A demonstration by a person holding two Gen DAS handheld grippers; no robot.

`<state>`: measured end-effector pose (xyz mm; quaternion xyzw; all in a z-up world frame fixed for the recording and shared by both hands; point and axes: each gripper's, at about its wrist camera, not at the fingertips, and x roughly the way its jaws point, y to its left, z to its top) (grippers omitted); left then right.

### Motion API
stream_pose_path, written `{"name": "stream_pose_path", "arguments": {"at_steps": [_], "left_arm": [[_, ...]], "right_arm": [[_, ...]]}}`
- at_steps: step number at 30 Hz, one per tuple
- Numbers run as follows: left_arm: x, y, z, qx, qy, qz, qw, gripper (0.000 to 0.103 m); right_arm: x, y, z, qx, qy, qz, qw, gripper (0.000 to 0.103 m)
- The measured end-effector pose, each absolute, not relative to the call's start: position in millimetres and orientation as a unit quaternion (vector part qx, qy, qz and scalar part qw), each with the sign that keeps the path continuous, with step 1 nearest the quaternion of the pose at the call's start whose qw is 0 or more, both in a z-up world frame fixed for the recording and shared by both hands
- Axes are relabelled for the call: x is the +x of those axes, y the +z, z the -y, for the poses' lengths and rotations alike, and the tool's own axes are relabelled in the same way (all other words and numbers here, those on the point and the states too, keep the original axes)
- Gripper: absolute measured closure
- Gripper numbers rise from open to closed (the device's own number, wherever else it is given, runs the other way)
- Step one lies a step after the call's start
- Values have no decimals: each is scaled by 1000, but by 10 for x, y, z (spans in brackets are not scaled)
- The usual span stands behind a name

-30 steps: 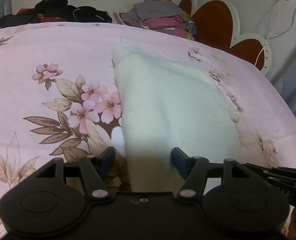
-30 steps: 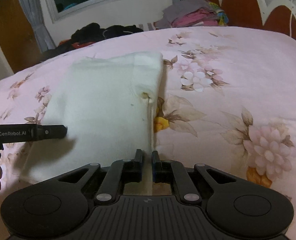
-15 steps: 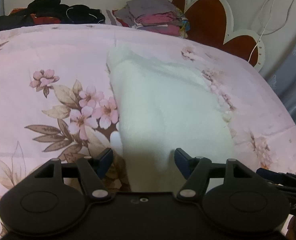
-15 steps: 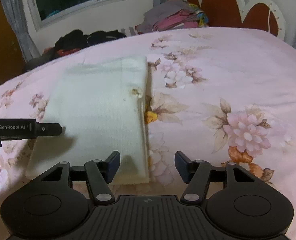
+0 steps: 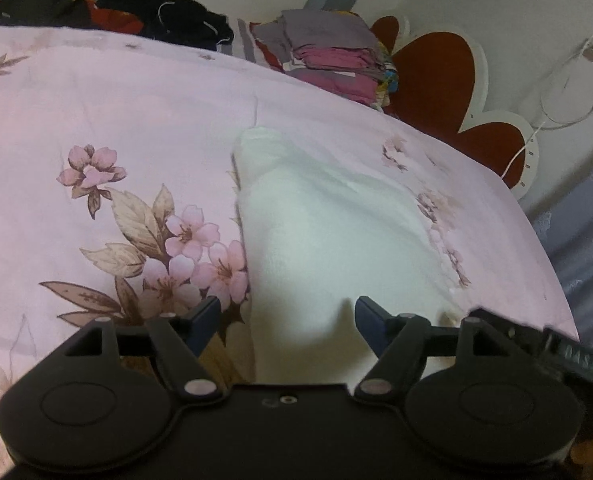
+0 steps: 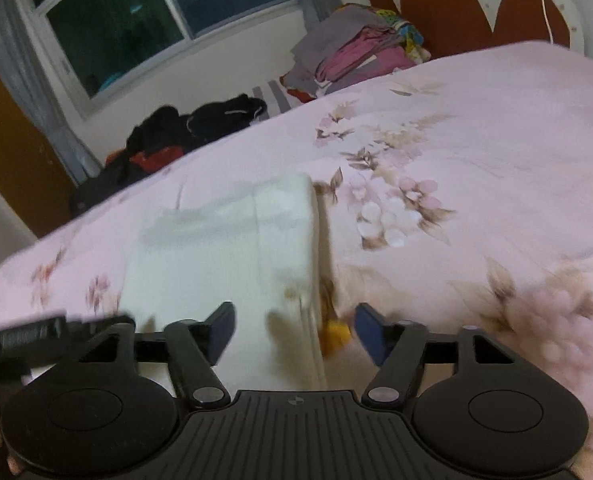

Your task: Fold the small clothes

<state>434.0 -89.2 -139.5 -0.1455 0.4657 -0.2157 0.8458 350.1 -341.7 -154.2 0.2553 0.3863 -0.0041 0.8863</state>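
pink floral bed [image 5: 96, 128] carries the white garment [image 5: 328, 232], folded flat into a neat rectangle, well short of the folded stack [image 6: 360, 56] by the headboard. both grippers, left [image 5: 286, 324] and right [image 6: 292, 330], have just been opening; jaws apart, nothing clamped. this piece looks done; stacking may remain.

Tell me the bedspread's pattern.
Pale pink bedspread printed with pink blossoms and brown leaves, clearest in the left wrist view.

Both grippers angle downward. The left gripper [image 5: 286, 322] and right gripper [image 6: 292, 330] have just been opening; their jaws stand wide, pads pressing nothing, low in each frame.
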Motion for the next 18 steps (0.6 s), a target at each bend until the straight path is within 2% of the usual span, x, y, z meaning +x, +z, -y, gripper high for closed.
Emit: {"name": "stream_pose_path", "arguments": {"at_steps": [9, 12, 14, 18], "left_arm": [[4523, -1615, 1092, -161, -237, -479, 829, 31], [4531, -1632, 1160, -158, -237, -479, 830, 35], [4508, -1619, 1170, -154, -232, -478, 833, 43], [4500, -1567, 1173, -154, -227, -477, 835, 60]], "right_arm": [[3937, -2023, 3589, 302, 45, -413, 858, 27], [3962, -2074, 3617, 321, 65, -401, 856, 28], [3995, -2091, 3591, 330, 74, -402, 851, 49], [4025, -2083, 3538, 328, 86, -406, 849, 62]]}}
